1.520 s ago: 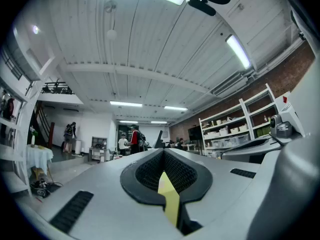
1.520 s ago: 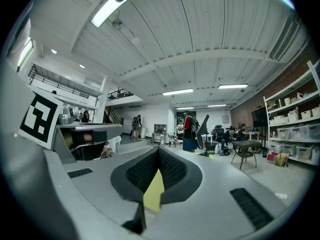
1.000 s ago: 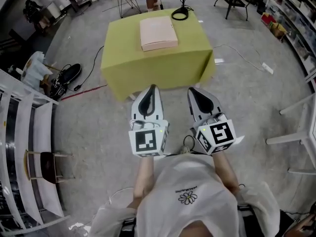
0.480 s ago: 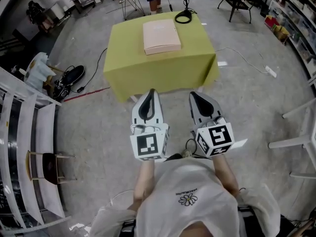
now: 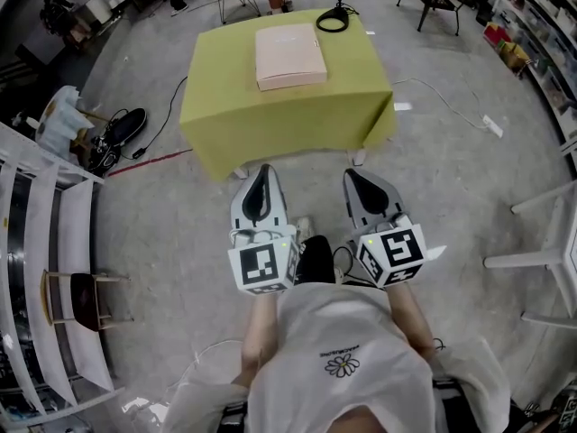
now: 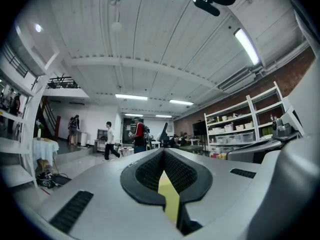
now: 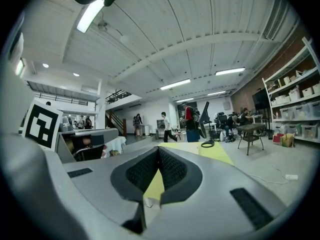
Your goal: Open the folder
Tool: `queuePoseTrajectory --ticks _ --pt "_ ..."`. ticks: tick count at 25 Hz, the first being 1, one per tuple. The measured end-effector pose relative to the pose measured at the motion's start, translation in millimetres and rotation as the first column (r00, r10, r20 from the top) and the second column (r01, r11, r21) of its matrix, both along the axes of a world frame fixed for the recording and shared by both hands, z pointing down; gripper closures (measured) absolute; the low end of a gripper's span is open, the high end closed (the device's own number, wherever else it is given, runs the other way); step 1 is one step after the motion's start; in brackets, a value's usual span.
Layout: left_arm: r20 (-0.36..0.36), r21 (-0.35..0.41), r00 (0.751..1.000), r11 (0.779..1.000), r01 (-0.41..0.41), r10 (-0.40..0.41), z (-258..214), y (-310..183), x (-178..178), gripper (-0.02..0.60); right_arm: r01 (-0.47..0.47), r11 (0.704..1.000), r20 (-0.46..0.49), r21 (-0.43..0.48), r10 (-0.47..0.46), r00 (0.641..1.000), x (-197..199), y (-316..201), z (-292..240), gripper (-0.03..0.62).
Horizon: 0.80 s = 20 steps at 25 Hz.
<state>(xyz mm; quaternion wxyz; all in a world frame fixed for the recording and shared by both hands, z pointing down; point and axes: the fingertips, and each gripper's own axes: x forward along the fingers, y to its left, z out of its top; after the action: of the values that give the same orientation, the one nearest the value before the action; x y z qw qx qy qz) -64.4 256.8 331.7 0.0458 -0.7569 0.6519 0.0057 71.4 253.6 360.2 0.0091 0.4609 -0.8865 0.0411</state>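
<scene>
Folder [image 5: 289, 54]: closed, flat on bench [image 5: 270, 120], upper centre. Your left gripper [image 5: 261, 170] and right gripper [image 5: 355, 175]: lower centre, jaws pressed together, holding nothing, too far to reach it.

No legible text anywhere

The table [image 5: 270, 124] is covered in a matt yellow-green cloth, softly creased at the corners. The folder [image 5: 288, 54] is seen as pale, matt card. The left gripper [image 5: 261, 183] and right gripper [image 5: 365, 188] are cased in smooth, satin grey plastic, with black pads [image 6: 148, 172] finely ribbed and rough. The floor [image 5: 180, 233] is finished like dull, mottled grey concrete.
</scene>
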Motion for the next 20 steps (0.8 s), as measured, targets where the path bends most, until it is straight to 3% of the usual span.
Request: queuePoseTrajectory --ticks 13,17,20 --pt "-0.004 0.052 1.0 0.998 -0.021 0.021 -3 -116 -4 0.568 -0.005 1.0 -0.032 0.005 0.005 0.999 -5 -107 4 0.582" --pt "-0.011 0.038 0.999 0.999 -0.037 0.037 -1 -170 -12 0.568 -0.02 1.0 -0.092 0.008 0.02 0.996 -19 -159 10 0.582" --pt "-0.028 0.058 0.999 0.998 -0.032 0.034 -3 -209 -25 0.568 0.002 1.0 -0.08 -0.019 -0.004 0.997 -36 -198 13 0.582"
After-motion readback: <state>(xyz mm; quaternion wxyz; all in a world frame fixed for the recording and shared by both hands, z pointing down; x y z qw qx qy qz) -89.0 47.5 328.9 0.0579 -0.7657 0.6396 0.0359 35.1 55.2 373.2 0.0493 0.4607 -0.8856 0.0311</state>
